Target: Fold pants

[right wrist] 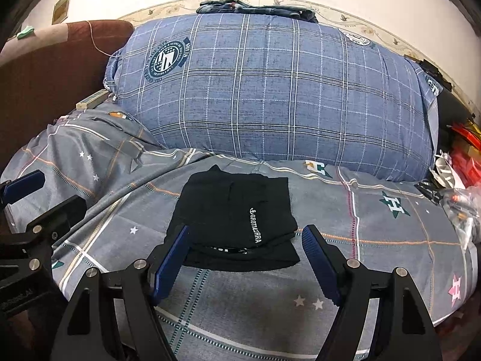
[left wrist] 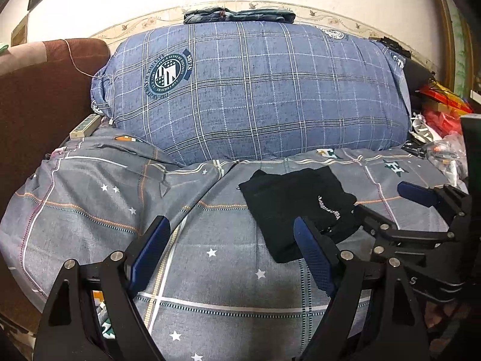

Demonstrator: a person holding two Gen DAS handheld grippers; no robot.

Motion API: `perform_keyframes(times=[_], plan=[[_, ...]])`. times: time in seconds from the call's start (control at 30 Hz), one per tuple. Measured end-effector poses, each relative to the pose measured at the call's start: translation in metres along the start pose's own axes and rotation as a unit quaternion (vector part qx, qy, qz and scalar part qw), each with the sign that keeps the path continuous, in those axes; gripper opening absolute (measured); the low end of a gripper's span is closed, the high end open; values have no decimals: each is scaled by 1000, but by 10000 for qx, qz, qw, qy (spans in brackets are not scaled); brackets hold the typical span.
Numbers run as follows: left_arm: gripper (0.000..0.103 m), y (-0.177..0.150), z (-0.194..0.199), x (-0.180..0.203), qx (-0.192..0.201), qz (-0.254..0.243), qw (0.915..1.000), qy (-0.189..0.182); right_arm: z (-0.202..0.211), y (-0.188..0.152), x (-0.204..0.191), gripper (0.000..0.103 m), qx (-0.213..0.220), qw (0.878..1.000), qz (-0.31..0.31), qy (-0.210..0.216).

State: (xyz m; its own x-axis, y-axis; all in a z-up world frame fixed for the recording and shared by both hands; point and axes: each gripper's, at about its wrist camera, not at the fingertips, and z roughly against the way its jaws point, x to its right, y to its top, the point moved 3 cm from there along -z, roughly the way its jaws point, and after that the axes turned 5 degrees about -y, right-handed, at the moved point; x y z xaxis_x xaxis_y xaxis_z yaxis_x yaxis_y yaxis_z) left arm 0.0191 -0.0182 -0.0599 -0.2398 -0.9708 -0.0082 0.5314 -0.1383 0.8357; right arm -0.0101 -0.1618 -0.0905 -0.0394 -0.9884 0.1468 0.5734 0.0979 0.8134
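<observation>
The right gripper (right wrist: 245, 258) stood with its jaws apart and nothing between them, low in the frame, just short of the near edge of the pants (right wrist: 237, 219). The left gripper (left wrist: 234, 252) was likewise spread wide and empty, the pants lying to the right of centre in its view, just past its right finger. The pants lay as a compact black stack on the bed (right wrist: 375, 222), white lettering up, which suggested the folding was done or nearly so, with both grippers let go. Behind, filling the upper middle, sat a blue plaid pillow (right wrist: 270, 90).
</observation>
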Motion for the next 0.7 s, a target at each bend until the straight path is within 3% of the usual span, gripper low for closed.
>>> perform_keyframes(times=[0.47, 0.7], plan=[[85, 6, 4, -14, 141, 76, 9999, 26, 2, 7, -6, 78, 96, 9999, 85, -3], [85, 4, -1, -15, 78, 182, 9996, -223, -3, 9, -11, 78, 137, 9998, 169, 26]])
